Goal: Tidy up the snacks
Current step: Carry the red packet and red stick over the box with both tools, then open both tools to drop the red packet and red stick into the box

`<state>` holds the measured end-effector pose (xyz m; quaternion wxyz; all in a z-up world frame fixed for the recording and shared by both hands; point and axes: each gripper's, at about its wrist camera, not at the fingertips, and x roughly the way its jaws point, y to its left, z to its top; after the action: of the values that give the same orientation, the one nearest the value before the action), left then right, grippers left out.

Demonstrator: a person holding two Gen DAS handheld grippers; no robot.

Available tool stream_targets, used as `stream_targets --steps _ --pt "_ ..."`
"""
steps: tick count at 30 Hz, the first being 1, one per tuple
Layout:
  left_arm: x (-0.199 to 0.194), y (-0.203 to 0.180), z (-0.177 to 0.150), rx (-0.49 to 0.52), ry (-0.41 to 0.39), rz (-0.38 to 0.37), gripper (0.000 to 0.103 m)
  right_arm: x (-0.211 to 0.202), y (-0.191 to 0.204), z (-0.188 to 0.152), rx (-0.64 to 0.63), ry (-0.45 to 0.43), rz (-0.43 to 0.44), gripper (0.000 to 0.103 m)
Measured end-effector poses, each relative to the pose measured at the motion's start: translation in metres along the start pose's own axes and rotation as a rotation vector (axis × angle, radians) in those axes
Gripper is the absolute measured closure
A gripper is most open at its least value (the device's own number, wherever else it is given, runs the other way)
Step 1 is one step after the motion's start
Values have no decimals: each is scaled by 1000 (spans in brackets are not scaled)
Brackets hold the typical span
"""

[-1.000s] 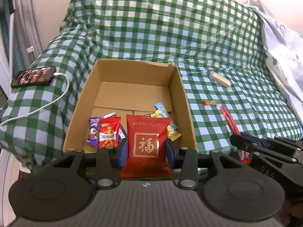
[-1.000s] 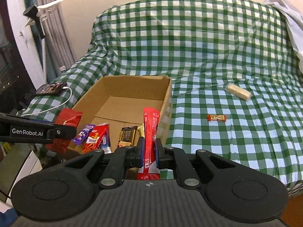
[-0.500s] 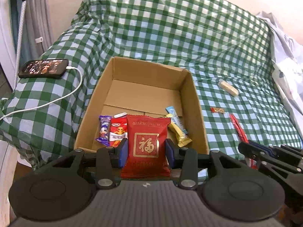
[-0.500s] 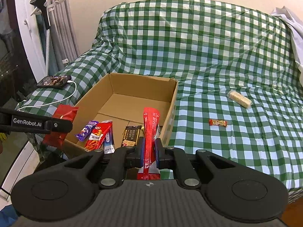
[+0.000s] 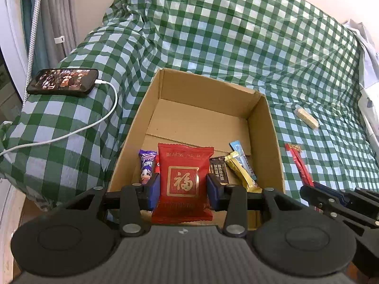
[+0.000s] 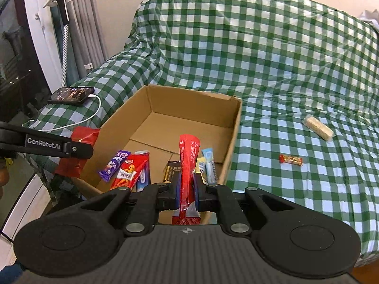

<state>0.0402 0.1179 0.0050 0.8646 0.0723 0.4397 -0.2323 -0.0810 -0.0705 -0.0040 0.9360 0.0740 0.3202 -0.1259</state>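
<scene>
An open cardboard box (image 5: pixel 265 127) (image 6: pixel 234 127) sits on a green checked cover and holds several snacks at its near end. My left gripper (image 5: pixel 183 189) is shut on a red square packet (image 5: pixel 183 177), held over the box's near edge; the packet also shows in the right wrist view (image 6: pixel 80 146). My right gripper (image 6: pixel 186 195) is shut on a long red stick pack (image 6: pixel 188 165), above the box's near right corner; the pack also shows in the left wrist view (image 5: pixel 299 165). A pale wafer bar (image 6: pixel 318 127) (image 5: pixel 306 118) and a small red candy (image 6: pixel 290 159) lie on the cover to the right.
A phone (image 5: pixel 62 81) (image 6: pixel 71 95) on a white charging cable (image 5: pixel 71 133) lies on the cover left of the box. Curtains and a stand (image 6: pixel 61 23) are at the far left. White bedding (image 5: pixel 369 71) is bunched at the far right.
Both grippers have risen and drawn back from the box, each keeping its packet. The box looks smaller and more of its floor shows.
</scene>
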Motion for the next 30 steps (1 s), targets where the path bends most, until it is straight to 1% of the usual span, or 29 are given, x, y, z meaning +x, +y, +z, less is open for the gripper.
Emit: stream_targets --steps 14,30 --pt "43 12 31 -21 22 19 57 55 10 29 -25 43 54 92" --pt "97 17 41 -22 96 46 57 110 7 32 -15 120 66 92"
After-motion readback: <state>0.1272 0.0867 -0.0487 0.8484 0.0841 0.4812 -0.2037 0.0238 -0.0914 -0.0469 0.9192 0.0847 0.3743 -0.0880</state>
